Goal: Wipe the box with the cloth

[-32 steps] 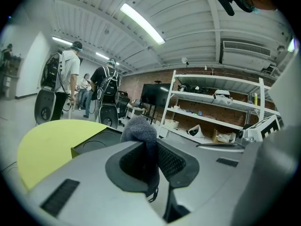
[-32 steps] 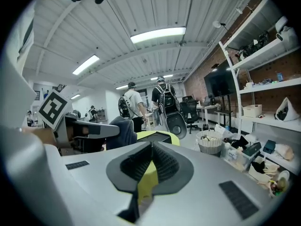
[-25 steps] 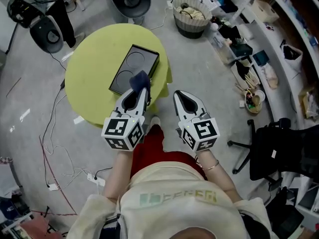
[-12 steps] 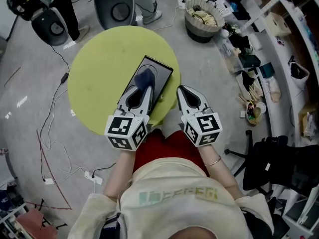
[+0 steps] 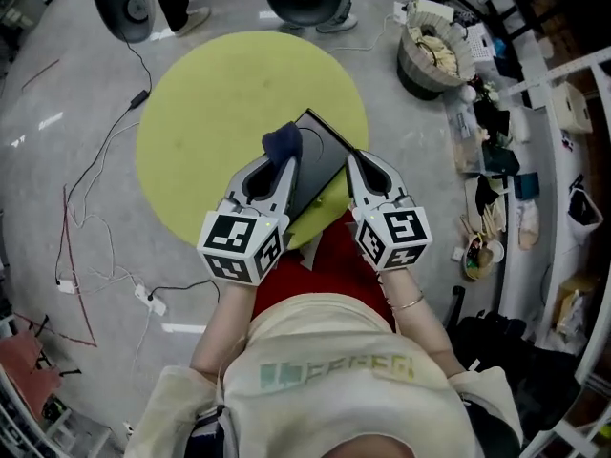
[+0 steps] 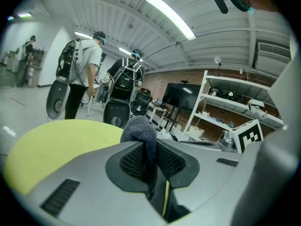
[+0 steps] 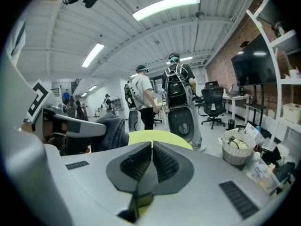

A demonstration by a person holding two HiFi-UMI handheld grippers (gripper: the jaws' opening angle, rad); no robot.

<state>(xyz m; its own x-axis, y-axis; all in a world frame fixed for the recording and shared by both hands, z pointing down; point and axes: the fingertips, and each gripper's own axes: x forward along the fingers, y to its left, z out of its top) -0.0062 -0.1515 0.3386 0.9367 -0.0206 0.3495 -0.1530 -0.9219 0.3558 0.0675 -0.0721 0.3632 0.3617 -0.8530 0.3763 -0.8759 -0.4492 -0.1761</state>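
We see the left gripper [image 5: 277,172] closed on a dark blue cloth [image 5: 283,143]. In the left gripper view the two jaws press the fabric between their ribbed pads, and a rounded bunch of the cloth stands out beyond their tips.

The black box [image 5: 322,160] lies flat on the near right part of the round yellow-green table [image 5: 200,103], turned at an angle to us. The cloth sits at the far left edge of the box. We cannot tell whether it really presses on the surface.

The right gripper [image 5: 355,163] is just to the right of the box, with its tip at the box's right edge. In the right gripper view its jaws are together and we see nothing between them. Beyond them is only the far part of the table.

Far to the right, on the grey floor, stands a round basket [image 5: 434,55]. Cables [image 5: 81,227] lie on the floor to the left of the table.
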